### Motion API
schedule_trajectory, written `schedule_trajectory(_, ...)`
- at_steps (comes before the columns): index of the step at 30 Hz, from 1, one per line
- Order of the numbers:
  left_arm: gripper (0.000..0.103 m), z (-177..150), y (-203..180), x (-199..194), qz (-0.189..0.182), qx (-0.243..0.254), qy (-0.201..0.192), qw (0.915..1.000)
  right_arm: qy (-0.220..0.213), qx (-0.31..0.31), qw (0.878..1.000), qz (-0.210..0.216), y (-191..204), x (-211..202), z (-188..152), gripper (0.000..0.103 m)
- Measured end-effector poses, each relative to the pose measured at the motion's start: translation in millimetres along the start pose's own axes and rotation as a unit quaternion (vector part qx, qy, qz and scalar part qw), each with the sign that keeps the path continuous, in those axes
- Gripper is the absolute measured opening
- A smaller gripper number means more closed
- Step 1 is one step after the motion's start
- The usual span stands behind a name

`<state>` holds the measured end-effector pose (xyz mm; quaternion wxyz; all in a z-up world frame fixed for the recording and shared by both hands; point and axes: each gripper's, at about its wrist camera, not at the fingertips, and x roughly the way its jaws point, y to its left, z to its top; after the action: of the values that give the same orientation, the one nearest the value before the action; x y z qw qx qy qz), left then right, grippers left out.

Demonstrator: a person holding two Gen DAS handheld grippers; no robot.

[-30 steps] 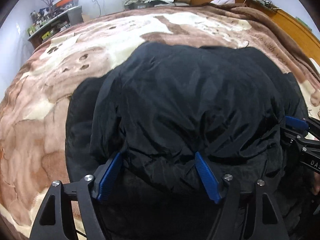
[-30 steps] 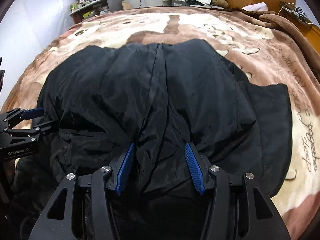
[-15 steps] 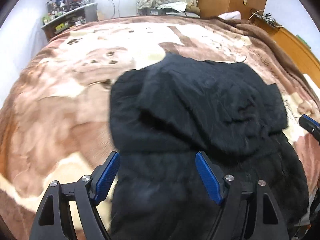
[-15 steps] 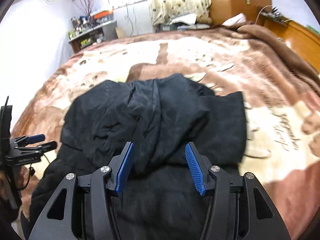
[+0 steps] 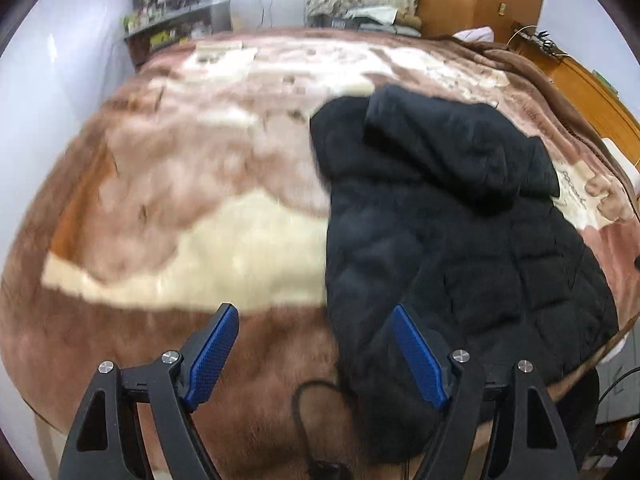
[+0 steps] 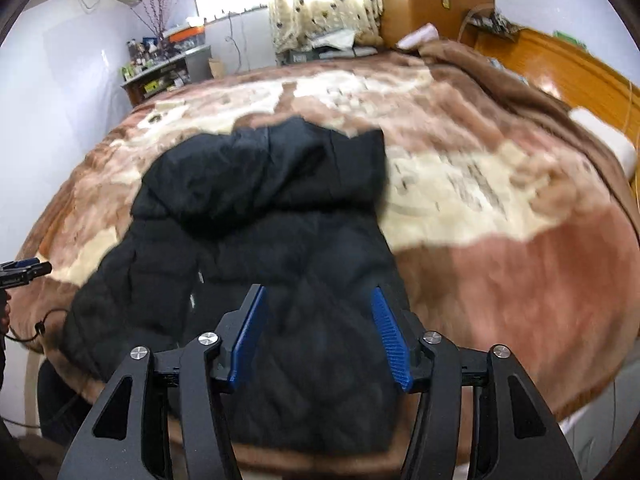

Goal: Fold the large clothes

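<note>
Left gripper: raised above the near edge of the bed, pointing steeply down; its blue-padded fingers stand wide apart with nothing between them.
Left gripper and jacket: the left finger hangs over bare blanket; the right finger appears over the jacket's left edge, clear of the cloth.
Right gripper: also held above the bed's near edge and tilted down; its fingers are spreading apart, holding nothing.
Right gripper and jacket: the lower part of the jacket shows between and beyond the two fingers, lying below them, not clamped.
Jacket: a black quilted, puffy garment lying on the blanket, its upper part folded over as a thick band across the far end, the lower part reaching the near edge of the bed.
Blanket: fluffy, brown and cream, covering the whole bed.
Other gripper in view: the left one's tips show at the left edge of the right wrist view, beside the jacket.
</note>
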<state>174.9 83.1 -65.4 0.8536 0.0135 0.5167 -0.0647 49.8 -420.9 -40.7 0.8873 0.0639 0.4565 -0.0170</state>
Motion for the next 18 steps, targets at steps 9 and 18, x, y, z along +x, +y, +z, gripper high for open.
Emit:
schedule_trajectory(9, 0.079, -43, -30, 44, -0.056, 0.009, 0.064, 0.9963, 0.06, 0.062, 0.996, -0.013, -38, 34, -60, 0.069)
schedule_trajectory(18, 0.068, -54, -61, 60, -0.043, 0.043, 0.09, 0.9941, 0.098, 0.073, 0.992, 0.015, -42, 62, -66, 0.072)
